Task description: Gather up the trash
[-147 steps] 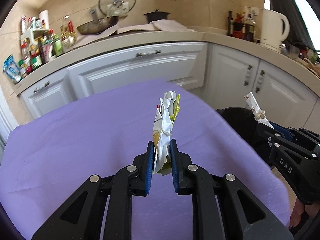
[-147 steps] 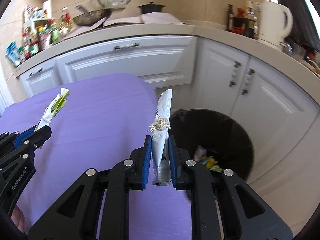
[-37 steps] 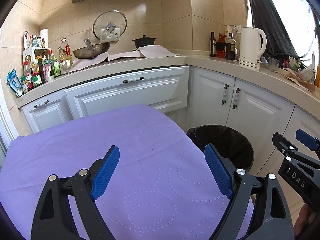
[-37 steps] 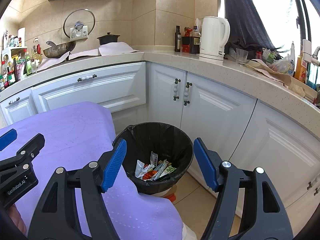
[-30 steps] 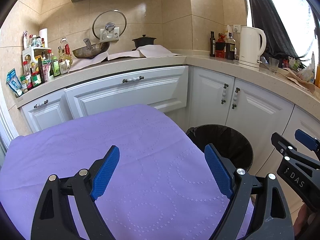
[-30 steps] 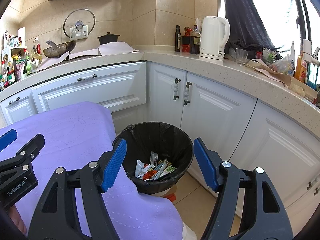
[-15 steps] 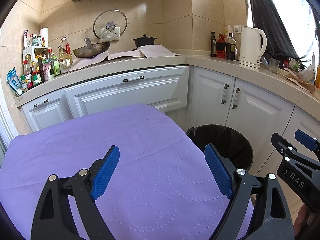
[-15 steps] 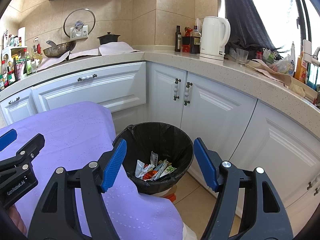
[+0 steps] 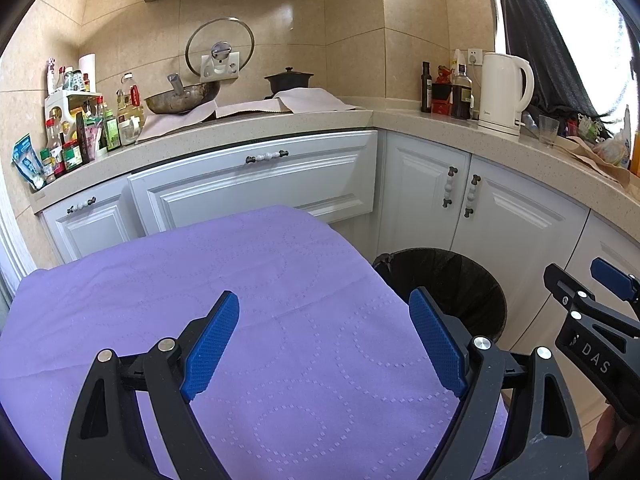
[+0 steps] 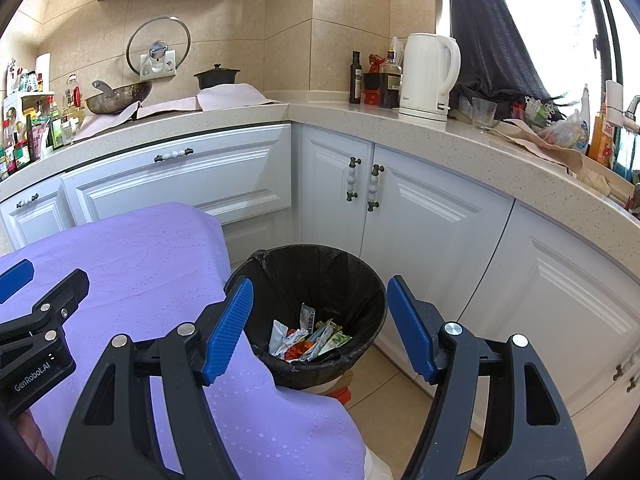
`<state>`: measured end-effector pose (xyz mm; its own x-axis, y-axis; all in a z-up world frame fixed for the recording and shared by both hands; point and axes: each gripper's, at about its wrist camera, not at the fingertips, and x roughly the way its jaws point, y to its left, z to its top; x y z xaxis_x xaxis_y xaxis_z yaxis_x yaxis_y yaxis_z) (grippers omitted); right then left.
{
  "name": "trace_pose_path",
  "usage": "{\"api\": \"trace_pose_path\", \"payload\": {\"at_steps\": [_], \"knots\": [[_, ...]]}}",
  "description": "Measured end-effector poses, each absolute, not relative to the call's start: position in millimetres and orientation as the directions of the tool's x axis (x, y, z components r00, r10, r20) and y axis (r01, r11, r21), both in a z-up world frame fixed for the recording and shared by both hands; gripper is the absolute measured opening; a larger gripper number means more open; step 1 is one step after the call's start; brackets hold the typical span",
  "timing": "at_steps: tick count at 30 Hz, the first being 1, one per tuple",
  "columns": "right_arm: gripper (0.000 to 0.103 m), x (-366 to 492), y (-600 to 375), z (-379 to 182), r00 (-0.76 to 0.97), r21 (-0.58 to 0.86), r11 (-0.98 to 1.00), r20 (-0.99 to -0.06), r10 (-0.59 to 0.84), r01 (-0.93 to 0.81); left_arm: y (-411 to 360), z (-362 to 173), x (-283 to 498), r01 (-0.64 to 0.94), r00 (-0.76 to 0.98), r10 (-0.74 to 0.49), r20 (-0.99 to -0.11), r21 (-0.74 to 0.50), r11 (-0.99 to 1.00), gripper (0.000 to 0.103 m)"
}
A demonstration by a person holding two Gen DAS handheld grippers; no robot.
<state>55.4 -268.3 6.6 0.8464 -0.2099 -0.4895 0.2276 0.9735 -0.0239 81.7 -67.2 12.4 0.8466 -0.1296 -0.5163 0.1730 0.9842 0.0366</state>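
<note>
Two grippers, both with nothing in them right now. Left gripper (image 9: 324, 344) has its blue fingers (image 9: 210, 344) spread wide over the purple cloth (image 9: 280, 280) on the surface, with bare cloth showing between them. Right gripper (image 10: 320, 324) has its fingers (image 10: 228, 332) wide too, a bit less so, and it hangs right above the black trash bin (image 10: 360, 280), so you look straight down through the gap into it.

All the trash is in the bin: a little heap of crumpled wrappers (image 10: 312, 340), white, red and green, lying at the bottom of the black liner. From the left wrist view the bin (image 9: 460, 280) sits at about 3 o'clock of the cloth, just off its edge, against the white cabinets (image 9: 500, 216). In that same view the right gripper (image 9: 592, 312) pokes in at 4 o'clock, and in the right wrist view the left one (image 10: 36, 300) shows at 9 o'clock over the cloth (image 10: 140, 272).

Up at 1 o'clock on the counter there's a white kettle (image 10: 430, 76), with a wok (image 10: 116, 98) over at 11.
</note>
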Motion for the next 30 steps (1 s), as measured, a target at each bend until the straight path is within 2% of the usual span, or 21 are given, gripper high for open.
{"api": "trace_pose_path", "payload": {"at_steps": [30], "knots": [[0.068,57.2,-266.7,3.8,0.844,-0.028,0.974,-0.494,-0.208,0.224,-70.2,16.0,77.8,0.181,0.863,-0.132,-0.488,0.055,0.982,0.084]]}}
